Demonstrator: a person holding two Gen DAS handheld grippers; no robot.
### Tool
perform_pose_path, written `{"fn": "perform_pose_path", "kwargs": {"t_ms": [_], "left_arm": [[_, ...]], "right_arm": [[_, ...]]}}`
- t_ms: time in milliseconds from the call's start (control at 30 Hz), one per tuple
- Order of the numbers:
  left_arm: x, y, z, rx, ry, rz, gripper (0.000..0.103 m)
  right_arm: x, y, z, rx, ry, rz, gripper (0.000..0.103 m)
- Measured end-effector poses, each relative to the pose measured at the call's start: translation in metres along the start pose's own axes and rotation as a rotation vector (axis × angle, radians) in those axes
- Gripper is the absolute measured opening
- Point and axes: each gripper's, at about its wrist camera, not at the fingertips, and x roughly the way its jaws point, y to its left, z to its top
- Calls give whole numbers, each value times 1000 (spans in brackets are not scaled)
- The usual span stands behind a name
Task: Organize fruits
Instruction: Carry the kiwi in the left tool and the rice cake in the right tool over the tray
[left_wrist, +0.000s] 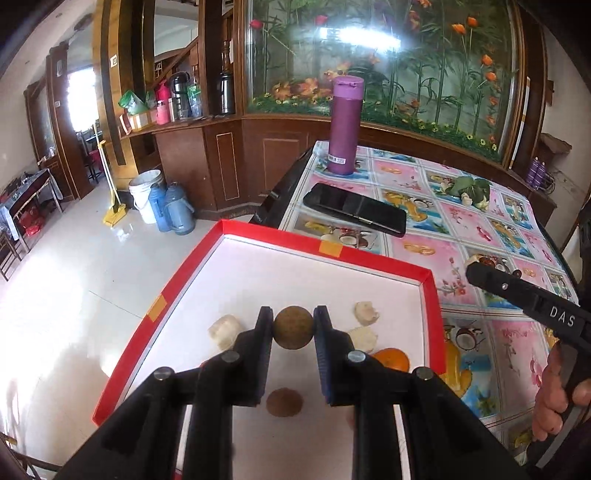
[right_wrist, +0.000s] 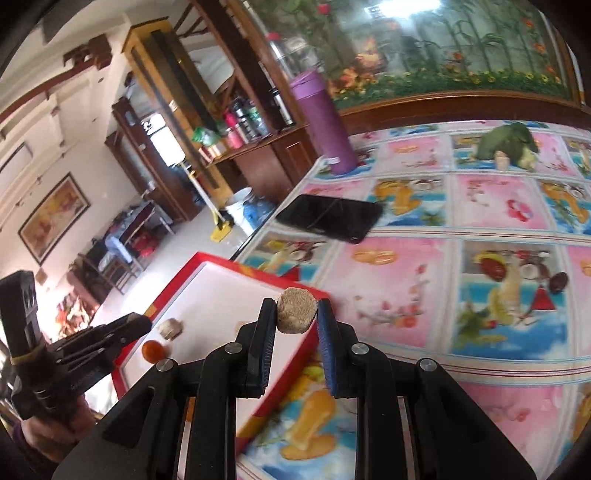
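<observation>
Risk number one: slip of the round brown fruit (left_wrist: 293, 327), pinched only at its two sides between the fingers (left_wrist: 264, 325) of the left gripper (left_wrist: 291, 328), held clear above the white floor of the red tray (left_wrist: 436, 295). Smooth ball, small contact patches, so any jolt or loosening could send it down to bounce and roll among the pieces already inside: pale chunks (left_wrist: 224, 331), an orange fruit (left_wrist: 391, 360) and a brown piece (left_wrist: 284, 402) directly below. Could also knock those pieces out of place on landing.

Second worry on the right side: right gripper (right_wrist: 296, 314) closed on a pale cut chunk (right_wrist: 297, 311), gripped near the fingertips, hanging about over the tray's near rim (right_wrist: 280, 373) rather than well inside. Released there, likely to land on the rim or on the patterned surface (right_wrist: 491, 206) instead of in the tray. Soft-looking flesh too, so a harder squeeze could crush or break it.

Third: crowding. Both grippers close to the same tray, left one visible at the edge of the right view (right_wrist: 92, 343), so a collision between them possible if both go in at once. Tray overhanging the surface edge toward the floor (left_wrist: 74, 314); a push on that side could tip it.

Phone (left_wrist: 354, 209) and purple bottle (left_wrist: 345, 125) well apart, probably safe.
</observation>
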Motion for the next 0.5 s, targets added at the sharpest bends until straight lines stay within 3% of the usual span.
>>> {"fn": "perform_pose_path", "kwargs": {"t_ms": [133,500], "left_arm": [[17,7,-1,7,35,3,24],[44,18,1,40,77,34,25]], "right_arm": [[38,29,0,-40,56,-23,21],[77,20,-7,-12,151,-146,21]]}}
